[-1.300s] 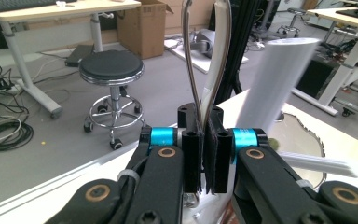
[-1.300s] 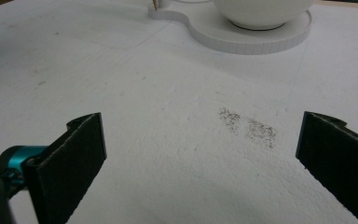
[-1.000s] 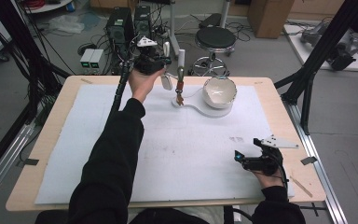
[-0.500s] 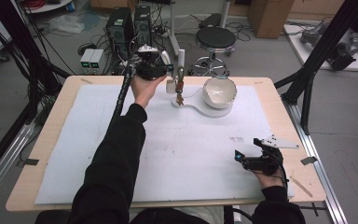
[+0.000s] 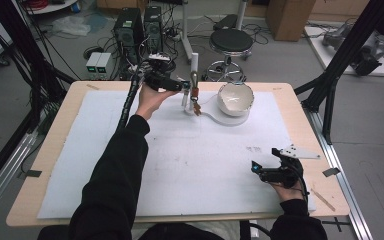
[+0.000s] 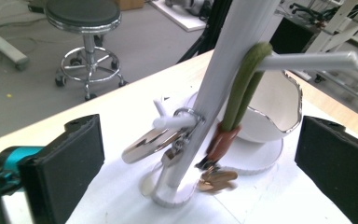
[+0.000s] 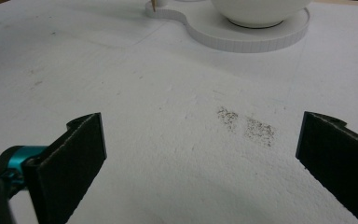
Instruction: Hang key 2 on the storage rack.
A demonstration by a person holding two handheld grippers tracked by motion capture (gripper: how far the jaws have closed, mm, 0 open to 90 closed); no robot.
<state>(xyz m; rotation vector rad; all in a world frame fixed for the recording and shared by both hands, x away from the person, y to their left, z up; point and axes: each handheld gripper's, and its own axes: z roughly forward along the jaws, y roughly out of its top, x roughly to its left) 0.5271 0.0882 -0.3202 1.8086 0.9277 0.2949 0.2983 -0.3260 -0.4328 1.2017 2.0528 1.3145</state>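
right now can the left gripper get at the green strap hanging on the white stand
Probably yes: the left gripper is open right beside the stand, and the green strap hangs between its jaws with nothing in front.

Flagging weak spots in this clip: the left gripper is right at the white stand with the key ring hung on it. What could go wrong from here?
1. The left gripper, whose jaws have just been opening, brackets the white stand; pulling back crookedly could knock a jaw against it and tip it.
2. The key strap hangs by its loop on a short peg; a bump might slide it off.
3. The bowl sits close beside and could get jostled.
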